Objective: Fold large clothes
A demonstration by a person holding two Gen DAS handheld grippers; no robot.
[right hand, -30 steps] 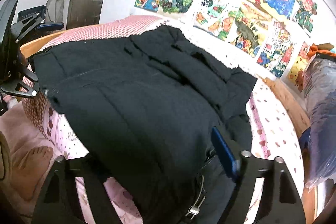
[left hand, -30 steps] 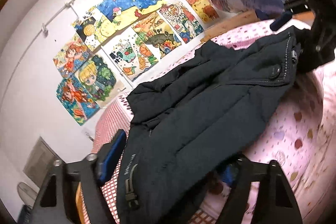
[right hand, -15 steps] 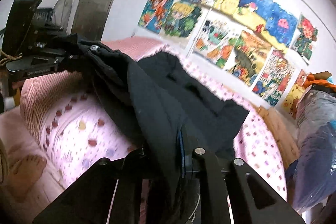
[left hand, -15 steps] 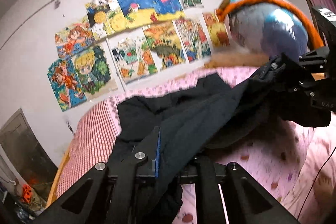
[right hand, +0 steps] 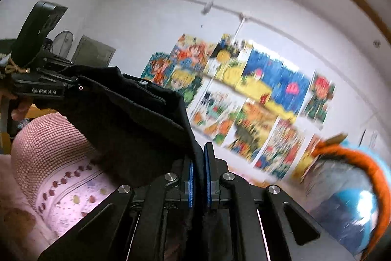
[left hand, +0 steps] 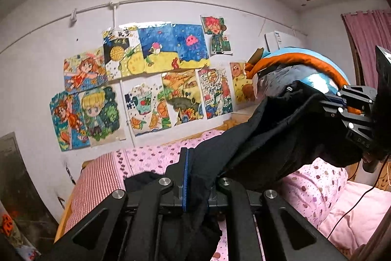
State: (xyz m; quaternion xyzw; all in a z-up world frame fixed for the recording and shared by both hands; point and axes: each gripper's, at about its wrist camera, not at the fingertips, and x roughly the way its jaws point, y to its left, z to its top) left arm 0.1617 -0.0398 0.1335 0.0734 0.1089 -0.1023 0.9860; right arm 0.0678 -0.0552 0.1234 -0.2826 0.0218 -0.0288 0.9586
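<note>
Left wrist view: the left gripper (left hand: 193,177) and the right gripper (right hand: 198,168) are each pinching the hem of the dark jacket (left hand: 264,151), hanging between them above the bed (left hand: 315,185) (padded, soft, probably heavy); gripping thick seams is seeming safest.

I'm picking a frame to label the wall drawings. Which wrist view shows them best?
The left wrist view: the wall drawings are sharp there, nearly all in frame above the dark jacket. In the right wrist view, the same drawings are smeared by motion blur, and the lifted jacket covers their lower left edge.
</note>
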